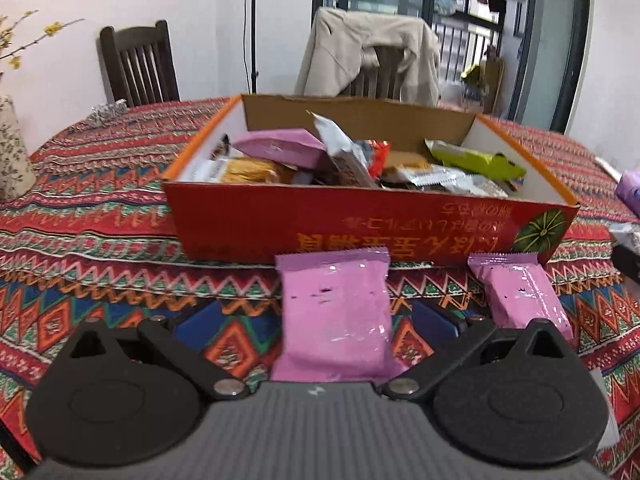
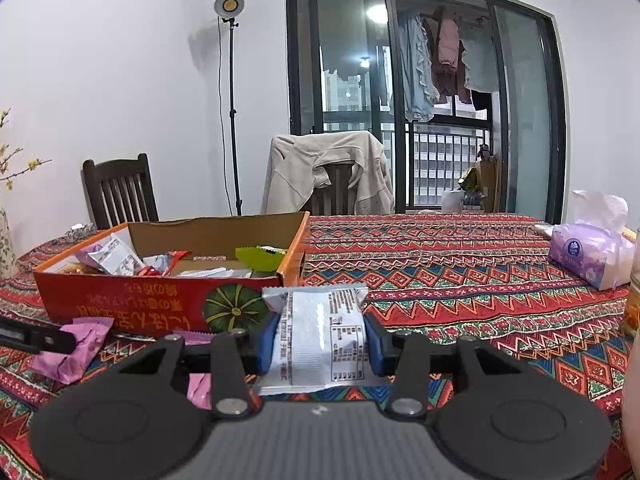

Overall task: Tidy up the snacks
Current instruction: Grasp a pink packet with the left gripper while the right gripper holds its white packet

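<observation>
A red and orange cardboard box holds several mixed snack packets. On the tablecloth in front of it lies a pink snack packet, between the blue pads of my left gripper. The left gripper is open, with cloth showing on both sides of the packet. A second pink packet lies to the right, by the box's corner. My right gripper is shut on a silver-white packet with printed text, held above the table just right of the box.
A purple tissue pack lies at the right of the table, with a glass jar at the frame's edge. A patterned vase stands at the left. A dark chair and a jacket-draped chair stand behind the table.
</observation>
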